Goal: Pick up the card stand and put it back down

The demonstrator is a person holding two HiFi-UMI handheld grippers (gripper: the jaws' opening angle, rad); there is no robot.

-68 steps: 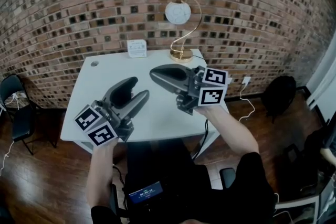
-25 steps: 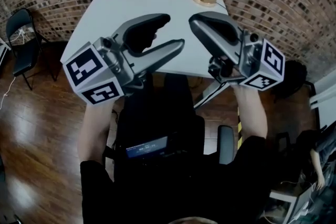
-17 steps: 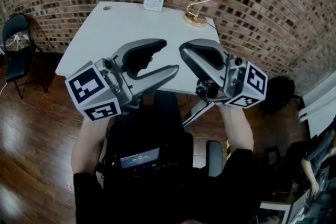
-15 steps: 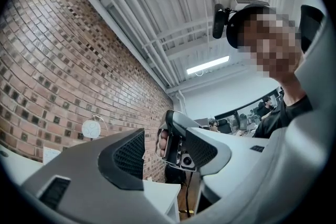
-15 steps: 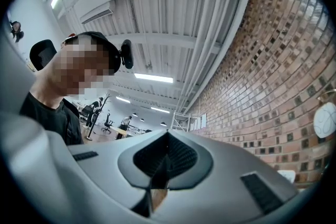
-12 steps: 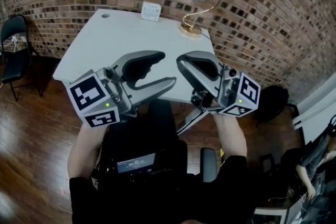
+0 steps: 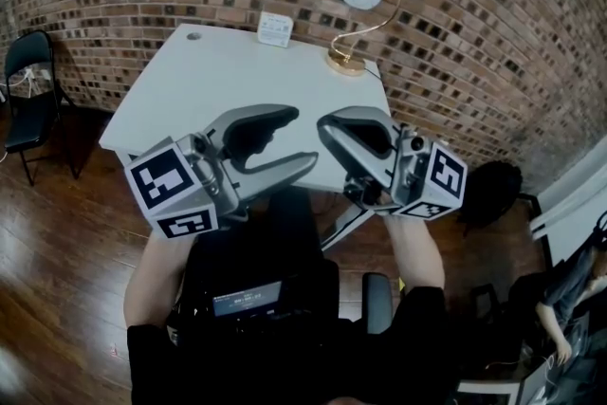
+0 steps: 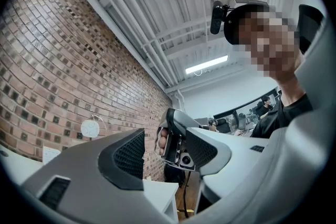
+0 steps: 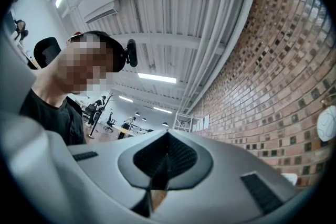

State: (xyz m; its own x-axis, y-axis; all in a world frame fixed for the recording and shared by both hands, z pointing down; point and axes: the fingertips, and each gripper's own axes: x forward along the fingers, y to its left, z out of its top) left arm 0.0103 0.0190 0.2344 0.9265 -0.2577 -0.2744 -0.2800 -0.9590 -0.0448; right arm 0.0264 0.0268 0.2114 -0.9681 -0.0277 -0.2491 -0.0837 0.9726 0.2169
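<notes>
The card stand [image 7: 275, 28] sits at the far edge of the white counter [image 7: 209, 76] by the brick wall, left of the gold lamp [image 7: 346, 64]. The left gripper [image 7: 296, 139] is held in the air near the counter's front edge, well away from the stand, its fingers [image 8: 128, 157] apart and empty. Beside it, the right gripper [image 7: 330, 126] has its fingers [image 9: 184, 157] pressed together on nothing
</notes>
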